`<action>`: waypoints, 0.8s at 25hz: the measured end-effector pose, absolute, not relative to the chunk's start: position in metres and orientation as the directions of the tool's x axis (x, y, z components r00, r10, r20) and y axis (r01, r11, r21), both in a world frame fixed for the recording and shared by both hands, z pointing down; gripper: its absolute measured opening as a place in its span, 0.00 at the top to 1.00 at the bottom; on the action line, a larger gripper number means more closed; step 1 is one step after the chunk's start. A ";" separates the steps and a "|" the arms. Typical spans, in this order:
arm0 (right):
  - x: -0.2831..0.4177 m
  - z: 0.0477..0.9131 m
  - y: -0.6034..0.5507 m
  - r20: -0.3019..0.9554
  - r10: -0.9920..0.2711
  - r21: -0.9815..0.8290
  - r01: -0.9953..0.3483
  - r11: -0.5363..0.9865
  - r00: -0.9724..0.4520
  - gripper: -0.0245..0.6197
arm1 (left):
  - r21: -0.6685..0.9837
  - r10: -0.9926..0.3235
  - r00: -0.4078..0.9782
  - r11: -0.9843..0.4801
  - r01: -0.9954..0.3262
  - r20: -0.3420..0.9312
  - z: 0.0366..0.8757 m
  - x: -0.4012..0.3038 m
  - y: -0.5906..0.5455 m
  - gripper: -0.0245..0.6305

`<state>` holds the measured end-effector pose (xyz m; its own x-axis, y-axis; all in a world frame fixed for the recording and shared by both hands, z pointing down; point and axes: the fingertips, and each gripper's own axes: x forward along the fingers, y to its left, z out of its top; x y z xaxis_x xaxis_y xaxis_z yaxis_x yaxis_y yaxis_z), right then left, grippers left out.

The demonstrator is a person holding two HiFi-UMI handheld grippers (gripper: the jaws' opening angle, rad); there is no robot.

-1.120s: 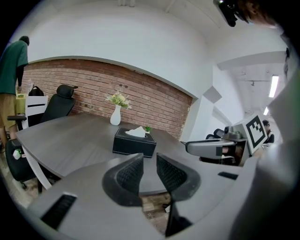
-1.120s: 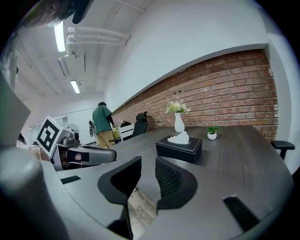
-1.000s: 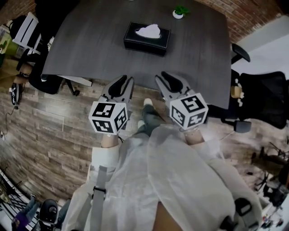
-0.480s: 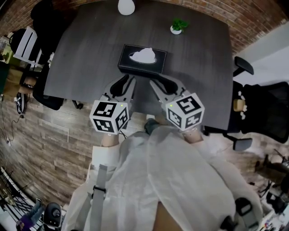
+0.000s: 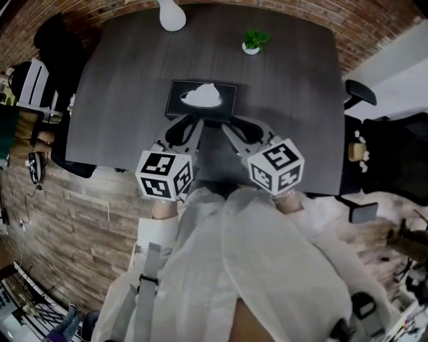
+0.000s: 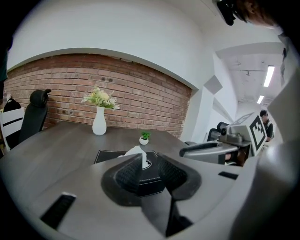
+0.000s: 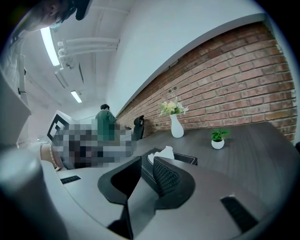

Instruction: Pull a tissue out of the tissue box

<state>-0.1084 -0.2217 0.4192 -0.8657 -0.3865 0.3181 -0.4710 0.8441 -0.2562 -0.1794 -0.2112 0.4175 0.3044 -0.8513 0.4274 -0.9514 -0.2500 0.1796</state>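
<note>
The tissue box [image 5: 200,100] lies on the table [image 5: 114,100], vase [image 5: 172,15] behind it leftward, plant [image 5: 252,41] behind rightward.

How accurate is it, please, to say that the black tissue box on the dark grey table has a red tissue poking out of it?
Not quite: the tissue poking out of the black tissue box on the dark grey table is white, not red, as the head view shows.

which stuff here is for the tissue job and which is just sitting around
For the job: tissue box; tissue sticking out of it; left gripper, jaws opening, nothing between them; right gripper, open.
Lying about: white vase with flowers; small potted plant; office chair.
</note>
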 end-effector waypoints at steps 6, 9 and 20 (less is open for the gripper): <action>-0.106 0.424 -0.232 0.320 -0.422 -0.267 -0.509 0.819 -0.848 0.85 | 0.185 -0.834 0.349 -0.298 -0.937 0.427 0.423 -0.184 -0.235 0.84; -0.104 0.424 -0.245 0.330 -0.461 -0.259 -0.548 0.795 -0.824 0.85 | 0.174 -0.820 0.375 -0.332 -0.927 0.432 0.422 -0.187 -0.247 0.83; -0.102 0.423 -0.266 0.356 -0.578 -0.257 -0.671 0.695 -0.734 0.85 | 0.099 -0.750 0.449 -0.463 -0.881 0.487 0.422 -0.204 -0.280 0.77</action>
